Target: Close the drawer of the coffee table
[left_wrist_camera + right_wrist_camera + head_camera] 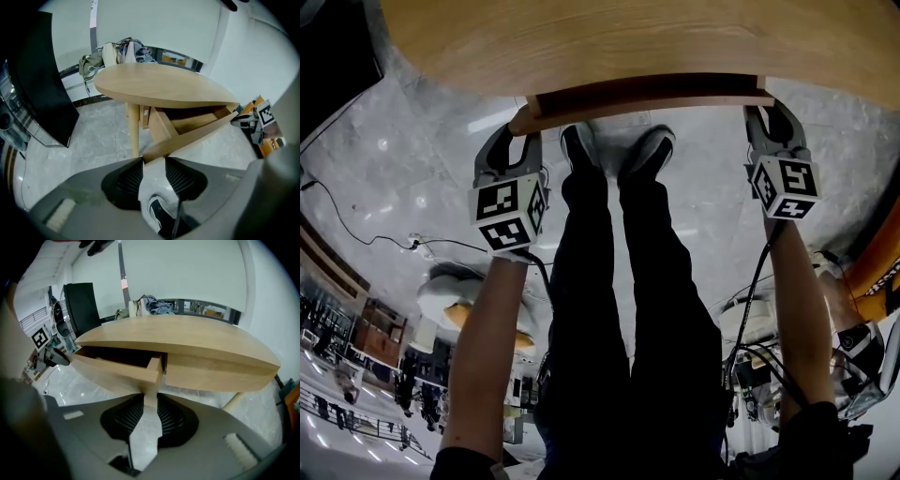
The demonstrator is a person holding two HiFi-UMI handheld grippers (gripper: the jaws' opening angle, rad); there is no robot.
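Note drawer (647, 101) open under worktop (628, 37), front running crosswise ahead of both tools. Left tool (153, 160) spread astride one end; right tool (150, 397) pinching the other. Push squarely inward.

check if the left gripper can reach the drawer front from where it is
Probably yes: the left gripper sits at one end of the open drawer front, jaws apart, with nothing in between.
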